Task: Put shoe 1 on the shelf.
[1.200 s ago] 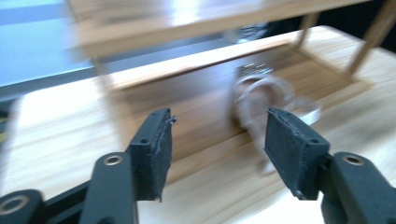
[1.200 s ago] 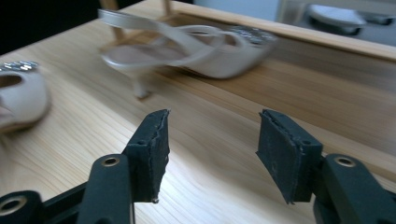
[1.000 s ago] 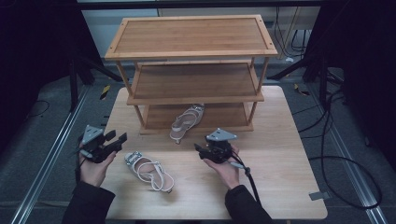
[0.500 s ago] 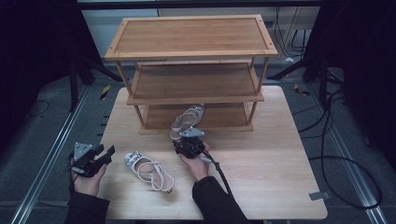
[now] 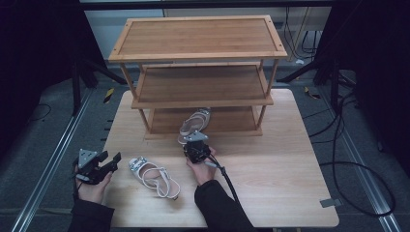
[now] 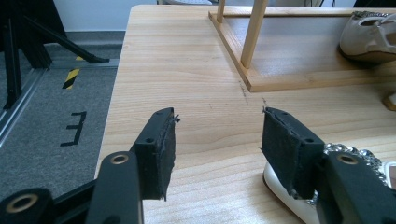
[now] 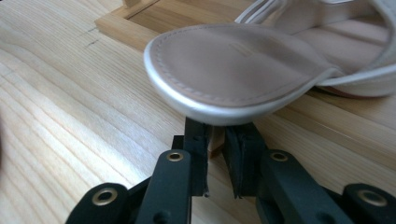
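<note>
Counter (image 5: 270,179): I am working at a pale wooden counter that is carrying a three-tier wooden shoe rack (image 5: 198,43) at its far side.

Sandal at the rack: the silver strappy sandal (image 5: 194,126) is lying half on the bottom shelf, its rounded end overhanging towards me, its long axis running from shelf to counter.

Second sandal: the white jewelled sandal (image 5: 154,176) is lying flat on the counter between my hands.

Right claw (image 5: 195,146): I am holding it directly under that overhanging end, jaws nearly clenched on a small piece beneath the sole; what it is, I cannot tell.

Left claw (image 5: 107,159): I am keeping it released, jaws wide, just beside the white sandal.
</note>
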Demonstrator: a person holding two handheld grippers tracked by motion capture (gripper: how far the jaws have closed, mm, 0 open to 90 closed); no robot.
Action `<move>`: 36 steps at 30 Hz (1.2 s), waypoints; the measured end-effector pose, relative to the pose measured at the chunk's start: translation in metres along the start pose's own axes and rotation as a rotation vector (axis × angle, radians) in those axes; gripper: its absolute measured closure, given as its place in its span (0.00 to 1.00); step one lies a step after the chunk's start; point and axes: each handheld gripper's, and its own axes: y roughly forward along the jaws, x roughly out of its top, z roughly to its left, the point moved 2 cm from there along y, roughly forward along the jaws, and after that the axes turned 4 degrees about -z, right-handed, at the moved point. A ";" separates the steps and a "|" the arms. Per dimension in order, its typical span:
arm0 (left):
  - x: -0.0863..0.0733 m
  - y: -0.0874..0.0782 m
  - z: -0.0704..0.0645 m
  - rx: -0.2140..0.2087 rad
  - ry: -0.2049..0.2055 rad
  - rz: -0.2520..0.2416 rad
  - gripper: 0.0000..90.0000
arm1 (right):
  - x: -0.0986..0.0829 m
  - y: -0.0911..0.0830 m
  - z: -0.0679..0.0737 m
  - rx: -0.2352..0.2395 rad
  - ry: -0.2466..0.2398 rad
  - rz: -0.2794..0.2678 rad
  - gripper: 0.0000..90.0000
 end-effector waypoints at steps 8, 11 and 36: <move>-0.002 0.002 -0.003 -0.016 0.005 0.022 0.44 | -0.013 -0.025 -0.021 -0.020 0.030 0.005 0.89; -0.003 0.002 -0.002 -0.008 0.002 0.023 0.41 | -0.014 -0.025 -0.025 -0.011 0.033 -0.001 0.89; -0.007 0.004 0.002 -0.015 0.024 0.033 0.39 | 0.018 0.018 -0.054 -0.095 0.116 -0.022 0.89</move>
